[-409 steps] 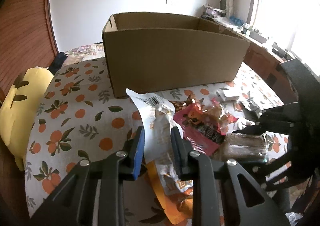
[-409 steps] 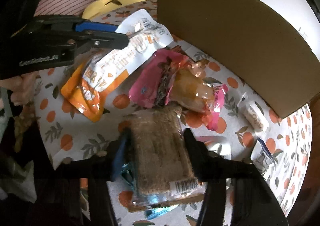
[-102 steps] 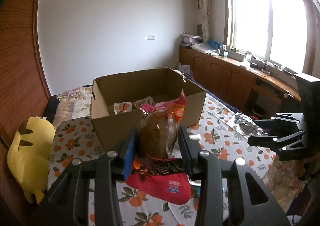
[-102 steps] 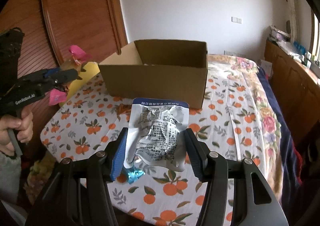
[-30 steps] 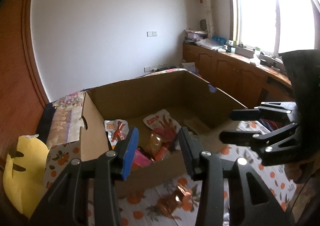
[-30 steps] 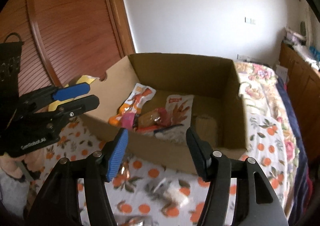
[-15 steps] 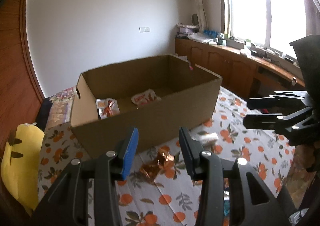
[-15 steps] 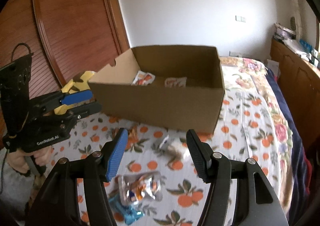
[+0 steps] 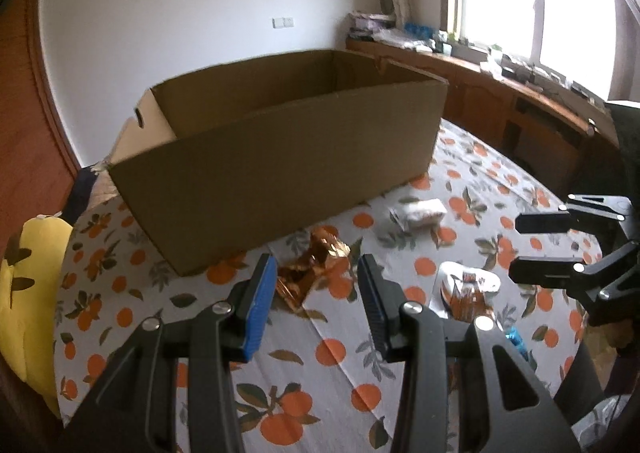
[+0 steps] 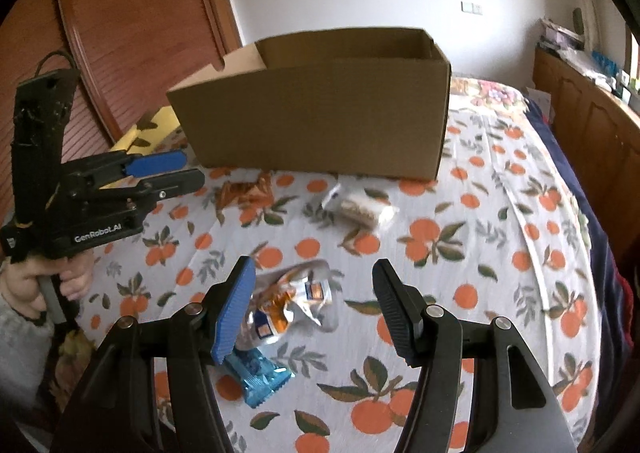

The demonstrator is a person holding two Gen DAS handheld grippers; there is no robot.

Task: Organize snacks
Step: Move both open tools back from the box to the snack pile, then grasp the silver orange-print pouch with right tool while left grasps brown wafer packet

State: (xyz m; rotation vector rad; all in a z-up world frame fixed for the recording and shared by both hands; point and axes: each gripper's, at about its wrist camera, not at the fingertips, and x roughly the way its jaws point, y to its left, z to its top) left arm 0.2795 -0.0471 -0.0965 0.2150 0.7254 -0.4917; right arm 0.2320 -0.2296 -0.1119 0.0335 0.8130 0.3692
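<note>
In the right wrist view, a hand point(image 10: 60, 279) at the left edge grips the handle of the left gripper point(image 10: 188, 169), which reaches level toward the middle of the frame, above the orange-print surface point(image 10: 460, 269). In its own view the left gripper point(image 9: 316, 295) tilts downward from the bottom of the frame. Its fingers point(image 9: 260, 301) are spread partway with nothing between them; the crumpled gold wrapper point(image 9: 316, 269) shows in the gap, lying on the surface beyond the tips, just before the cardboard box point(image 9: 280, 165) that fills the frame's middle. Right of it lie a small white packet point(image 9: 422, 212) and a clear orange-print packet point(image 9: 466, 291).

The right gripper point(image 10: 314, 307) also angles down from the bottom of its frame. Its fingers point(image 10: 236, 307) have just been opening and stand wide, gripping nothing. The clear orange-print packet point(image 10: 294, 303) lies on the surface below the gap, nearer the left finger, and a blue wrapper point(image 10: 258, 373) lies lower left, partly hidden by that finger. The cardboard box point(image 10: 320, 121) stands at upper centre, the gold wrapper point(image 10: 246, 189) and white packet point(image 10: 362, 209) just before it.
</note>
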